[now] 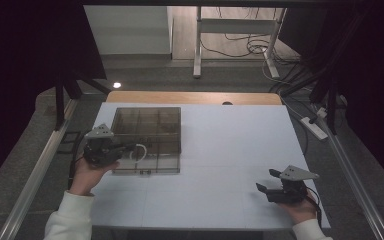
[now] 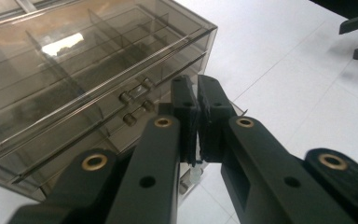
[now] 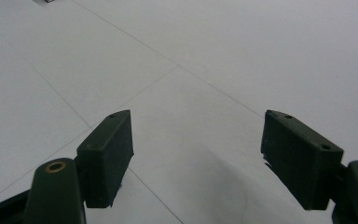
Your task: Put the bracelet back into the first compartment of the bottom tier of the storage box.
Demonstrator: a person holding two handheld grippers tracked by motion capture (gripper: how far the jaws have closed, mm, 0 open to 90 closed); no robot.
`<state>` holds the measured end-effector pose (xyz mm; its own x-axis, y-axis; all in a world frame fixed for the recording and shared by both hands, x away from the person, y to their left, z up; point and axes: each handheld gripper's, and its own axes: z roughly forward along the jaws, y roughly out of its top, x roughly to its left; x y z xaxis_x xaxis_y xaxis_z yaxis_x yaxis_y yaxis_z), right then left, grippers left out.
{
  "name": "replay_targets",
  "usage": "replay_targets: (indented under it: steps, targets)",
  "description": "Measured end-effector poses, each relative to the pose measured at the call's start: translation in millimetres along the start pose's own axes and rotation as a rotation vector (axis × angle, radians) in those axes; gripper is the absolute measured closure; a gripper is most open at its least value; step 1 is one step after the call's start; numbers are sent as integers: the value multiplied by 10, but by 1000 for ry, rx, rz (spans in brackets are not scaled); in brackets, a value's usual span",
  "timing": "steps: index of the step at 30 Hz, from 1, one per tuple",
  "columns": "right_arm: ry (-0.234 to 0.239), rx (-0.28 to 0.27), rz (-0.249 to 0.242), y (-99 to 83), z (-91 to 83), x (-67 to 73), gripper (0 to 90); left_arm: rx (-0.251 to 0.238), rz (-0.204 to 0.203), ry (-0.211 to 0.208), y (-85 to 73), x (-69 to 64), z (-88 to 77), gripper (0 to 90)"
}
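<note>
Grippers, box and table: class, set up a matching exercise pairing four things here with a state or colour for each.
Things:
1. left gripper
2. right gripper
3. box
4. table

States:
A. white
B. jaws apart, nothing between them
C. smoky, see-through, with dividers
D. jaws shut on a thin white piece

Pairs: 1-D, 2-B, 3-C, 4-A

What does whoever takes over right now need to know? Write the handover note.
Left gripper: shut on a thin white cord, at the near edge of the smoky divided box.
Right gripper: open, empty, at the near right of the table.
Done: cord gripped.
Left: probably putting it into a compartment; I cannot tell whether the lid is open.
</note>
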<state>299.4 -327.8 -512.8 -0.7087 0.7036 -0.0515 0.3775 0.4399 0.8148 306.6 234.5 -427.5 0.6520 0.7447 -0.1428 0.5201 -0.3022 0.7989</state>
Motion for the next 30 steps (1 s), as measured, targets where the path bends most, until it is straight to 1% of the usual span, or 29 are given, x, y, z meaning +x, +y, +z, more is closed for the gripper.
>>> replay_targets:
  steps: [4,10,12,15,27,30]
  targets:
    - [0,1,-1,-1,3,-1,251,9,-4,7,-22,28,16,864]
    - [1,0,-2,0,1,2,251,9,-14,9,-42,53,18,863]
    - [1,-4,2,2,-7,-2,251,11,-9,13,-55,58,13,863]
    - [1,-1,1,0,0,1,250,16,-17,18,-78,77,6,863]
    - [2,-2,-1,1,3,1,250,6,-32,31,-130,149,-42,864]
    - [3,-2,0,2,5,3,250,7,-38,40,-146,175,-53,864]
